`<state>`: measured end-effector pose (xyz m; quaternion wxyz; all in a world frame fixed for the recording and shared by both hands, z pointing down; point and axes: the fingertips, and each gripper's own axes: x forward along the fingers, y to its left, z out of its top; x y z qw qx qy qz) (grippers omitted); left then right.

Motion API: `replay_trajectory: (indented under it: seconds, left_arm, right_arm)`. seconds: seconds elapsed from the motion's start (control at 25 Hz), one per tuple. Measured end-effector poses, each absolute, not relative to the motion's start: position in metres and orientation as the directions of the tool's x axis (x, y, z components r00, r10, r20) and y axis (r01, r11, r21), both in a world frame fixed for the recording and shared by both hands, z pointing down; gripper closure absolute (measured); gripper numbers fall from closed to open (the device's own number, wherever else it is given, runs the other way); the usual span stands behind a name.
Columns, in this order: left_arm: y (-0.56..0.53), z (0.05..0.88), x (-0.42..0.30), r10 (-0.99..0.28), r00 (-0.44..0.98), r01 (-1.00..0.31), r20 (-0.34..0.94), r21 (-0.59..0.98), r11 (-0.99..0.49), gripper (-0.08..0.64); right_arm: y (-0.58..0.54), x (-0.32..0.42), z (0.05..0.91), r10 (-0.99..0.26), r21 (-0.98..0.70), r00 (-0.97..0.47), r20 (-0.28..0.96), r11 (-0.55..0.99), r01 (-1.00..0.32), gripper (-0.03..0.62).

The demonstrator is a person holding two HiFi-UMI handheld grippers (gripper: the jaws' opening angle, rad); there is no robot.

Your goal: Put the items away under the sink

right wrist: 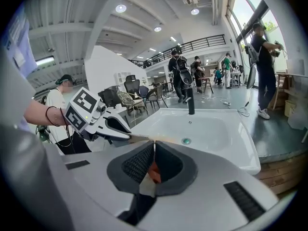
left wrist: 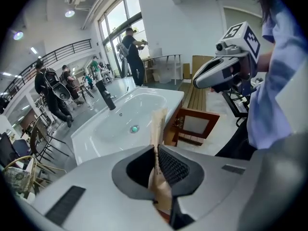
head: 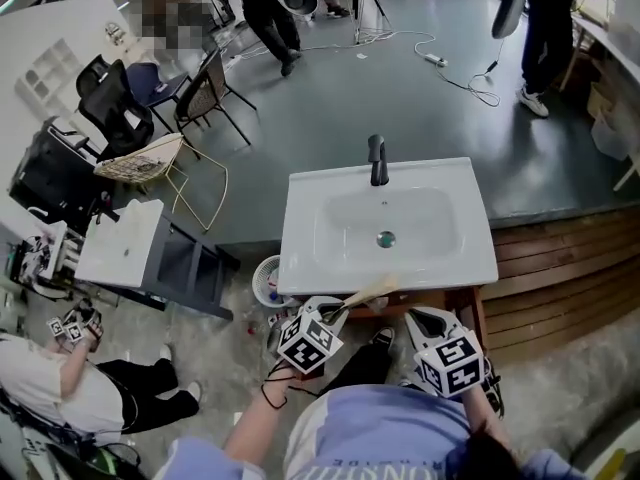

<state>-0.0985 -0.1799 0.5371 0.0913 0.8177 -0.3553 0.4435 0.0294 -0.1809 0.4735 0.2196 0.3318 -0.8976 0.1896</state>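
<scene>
Packet: we are gripping a flat tan paper packet in the left gripper. It is standing on edge between the pads and sticking out well past the tips.
Packet's place: it is hanging in the air beyond the left gripper's tips, over the near edge of the sink. In the head view the packet is crossing the sink's front rim.
Writing on packet: a thin line of print is running along the pinched edge, and it is too small for us to read.
Left gripper's state: its jaws are clenching the packet, with both pads pressing its faces.
Right gripper: its jaws are meeting tip to tip. Something orange and white is showing low behind the pads, and we cannot tell what it is.
Grippers together: the right gripper is hovering just beside the left gripper, apart from it. Each is carrying a cube of black-and-white square markers, with no words on them.
Ahead of the tips: the white basin is lying beyond both grippers, with its green drain and a black faucet at the far rim.
Below the left tips: a wooden frame with a pale panel is sitting under the sink's edge.
</scene>
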Motion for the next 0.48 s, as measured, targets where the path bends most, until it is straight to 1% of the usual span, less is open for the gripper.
replay_trajectory:
  seconds: [0.28,0.48]
  left_arm:
    - [-0.133,0.538,-0.084,-0.511,0.340,-0.693,0.789,-0.157,-0.703,0.523]
    - [-0.111,0.538,-0.071,-0.507,0.325,-0.698,0.798,-0.159,-0.699,0.523]
  right_arm:
    - [-0.137,0.045,0.482,-0.482,-0.189,-0.689,0.541,0.729,-0.658,0.568]
    - [-0.124,0.058,0.482,-0.487,-0.185,-0.690,0.535,0.730,-0.658,0.568]
